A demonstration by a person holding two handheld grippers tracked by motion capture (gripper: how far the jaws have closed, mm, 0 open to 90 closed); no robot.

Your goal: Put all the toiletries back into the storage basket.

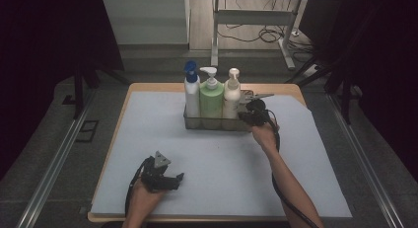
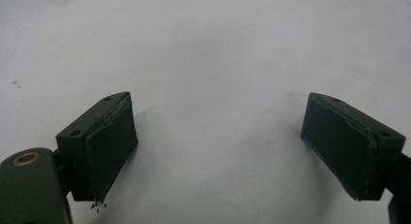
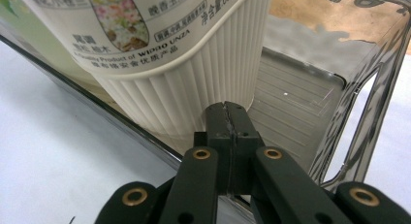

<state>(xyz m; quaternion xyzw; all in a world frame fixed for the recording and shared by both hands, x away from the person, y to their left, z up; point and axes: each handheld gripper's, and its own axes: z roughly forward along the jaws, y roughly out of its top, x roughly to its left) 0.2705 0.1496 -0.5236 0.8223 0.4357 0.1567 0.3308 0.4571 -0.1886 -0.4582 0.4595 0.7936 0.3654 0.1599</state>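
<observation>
A clear plastic bin (image 1: 217,124) stands at the far middle of the table. It holds a white bottle with a blue cap (image 1: 191,97), a green pump bottle (image 1: 211,100) and a cream pump bottle (image 1: 231,97). My right gripper (image 1: 248,115) is at the bin's right end, jaws shut. In the right gripper view its tips (image 3: 228,118) reach over the bin's front rim, close to the ribbed base of the cream bottle (image 3: 184,83); nothing shows between them. My left gripper (image 1: 178,178) rests low near the front edge, open (image 2: 220,136) over bare mat.
A pale mat (image 1: 207,154) covers most of the wooden table (image 1: 148,88). The bin's right part (image 3: 300,103) is free floor, with a handle cut-out in its end wall (image 3: 383,78). Table legs and cables lie on the floor beyond.
</observation>
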